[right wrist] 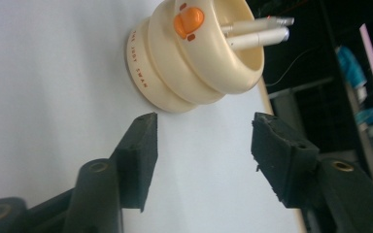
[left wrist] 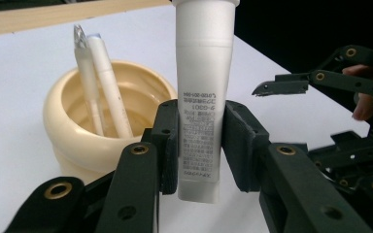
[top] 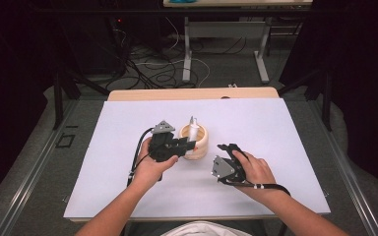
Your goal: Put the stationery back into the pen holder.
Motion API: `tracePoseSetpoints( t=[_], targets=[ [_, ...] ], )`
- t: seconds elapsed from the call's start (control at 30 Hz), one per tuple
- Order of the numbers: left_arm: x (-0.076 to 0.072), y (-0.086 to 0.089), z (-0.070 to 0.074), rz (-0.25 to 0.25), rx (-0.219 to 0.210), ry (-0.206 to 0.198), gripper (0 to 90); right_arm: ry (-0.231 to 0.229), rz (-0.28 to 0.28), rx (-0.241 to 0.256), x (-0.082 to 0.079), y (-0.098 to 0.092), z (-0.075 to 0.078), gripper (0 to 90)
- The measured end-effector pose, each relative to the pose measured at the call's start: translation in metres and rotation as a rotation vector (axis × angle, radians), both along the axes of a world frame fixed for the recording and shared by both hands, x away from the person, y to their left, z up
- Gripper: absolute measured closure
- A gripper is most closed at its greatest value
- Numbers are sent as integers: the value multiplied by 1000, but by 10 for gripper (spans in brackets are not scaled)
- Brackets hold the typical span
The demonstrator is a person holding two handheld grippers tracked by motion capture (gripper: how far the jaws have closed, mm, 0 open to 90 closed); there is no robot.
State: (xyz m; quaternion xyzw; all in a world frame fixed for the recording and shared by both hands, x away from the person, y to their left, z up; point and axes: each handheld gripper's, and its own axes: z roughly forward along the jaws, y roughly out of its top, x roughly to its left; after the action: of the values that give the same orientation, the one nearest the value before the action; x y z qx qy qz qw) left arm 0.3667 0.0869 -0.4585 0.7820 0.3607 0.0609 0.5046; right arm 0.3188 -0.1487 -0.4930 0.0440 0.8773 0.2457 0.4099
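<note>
White plastic tube [left wrist: 198, 111] clamped upright in my left gripper [left wrist: 199, 145], just beside the cream ribbed cup [left wrist: 77, 131]
Two white pens [left wrist: 102, 92] already stand in the cup; the tube isn't in yet, and my right gripper [right wrist: 201, 155] waits with jaws apart

The white tube's [left wrist: 201, 97] cap end is cut off by the top edge.

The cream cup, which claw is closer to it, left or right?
Left. The left claw, shut on a white tube, sits right beside the cup. The right claw, open, is off to the cup's right with bare table between.
</note>
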Motion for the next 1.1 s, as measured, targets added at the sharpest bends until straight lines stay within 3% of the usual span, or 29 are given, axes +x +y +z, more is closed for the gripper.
tracePoseSetpoints(
  t=[0.13, 0.47, 0.77, 0.87, 1.1],
  targets=[
    [2, 0, 3, 9, -10, -14, 689, 120, -65, 96, 5, -3, 1, 346],
    [10, -4, 6, 48, -32, -53, 689, 303, -149, 318, 17, -13, 0, 190],
    [17, -6, 7, 84, -60, -86, 689, 413, -214, 377, 23, -18, -2, 74],
    [19, -6, 6, 95, -68, -97, 689, 427, -238, 407, 25, -18, -4, 0],
    [26, -9, 3, 136, -82, -116, 690, 476, -261, 470, 27, -21, -6, 0]
  ],
)
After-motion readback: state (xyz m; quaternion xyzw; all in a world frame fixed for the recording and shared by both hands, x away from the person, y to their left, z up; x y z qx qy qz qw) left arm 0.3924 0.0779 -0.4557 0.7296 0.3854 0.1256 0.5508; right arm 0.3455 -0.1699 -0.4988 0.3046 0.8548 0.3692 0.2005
